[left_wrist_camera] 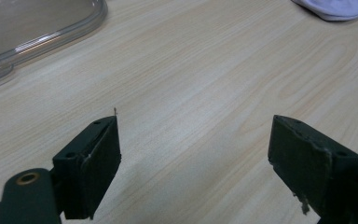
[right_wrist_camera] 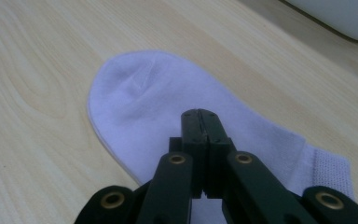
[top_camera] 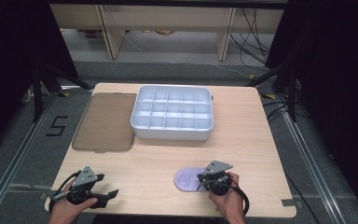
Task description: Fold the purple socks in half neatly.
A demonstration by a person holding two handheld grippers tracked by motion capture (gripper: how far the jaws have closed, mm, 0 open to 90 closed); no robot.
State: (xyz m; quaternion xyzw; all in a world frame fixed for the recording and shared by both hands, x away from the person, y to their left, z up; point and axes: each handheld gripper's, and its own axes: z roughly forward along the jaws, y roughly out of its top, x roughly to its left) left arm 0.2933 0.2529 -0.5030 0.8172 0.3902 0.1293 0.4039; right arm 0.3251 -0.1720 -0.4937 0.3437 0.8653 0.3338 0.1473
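White sock (right_wrist_camera: 168,107) lies flat on the wooden table (top_camera: 168,158), near the front edge on your right side, toe end toward the table's middle. It looks pale lilac under this light. In the right gripper view you see its ribbed cuff at lower right and a small crease near the toe.

Your right gripper (right_wrist_camera: 200,122) sits over the sock with both jaws pressed together, no gap between the pads. Whether any fabric is pinched between them I cannot tell; the tips sit over the sock's middle. In the high view your right hand (top_camera: 228,198) holds that gripper (top_camera: 204,178) at the sock's (top_camera: 186,178) right end.

Your left gripper (left_wrist_camera: 193,149) is released: jaws wide apart, bare wood between them, nothing gripped. It hovers low near the front left corner of the table, well apart from the sock, which shows as a sliver (left_wrist_camera: 338,9) at the top right of the left gripper view. Your left hand (top_camera: 67,205) holds it (top_camera: 107,196) with the jaws pointing right, toward the sock.

White tray (top_camera: 172,113) with a grid of compartments stands at the back middle of the table. Its compartments look bare as far as the high view shows. Smoky translucent lid (top_camera: 106,122) lies flat just beside the tray on its left, touching or nearly so; its rounded corner (left_wrist_camera: 37,28) shows at the top left of the left gripper view.
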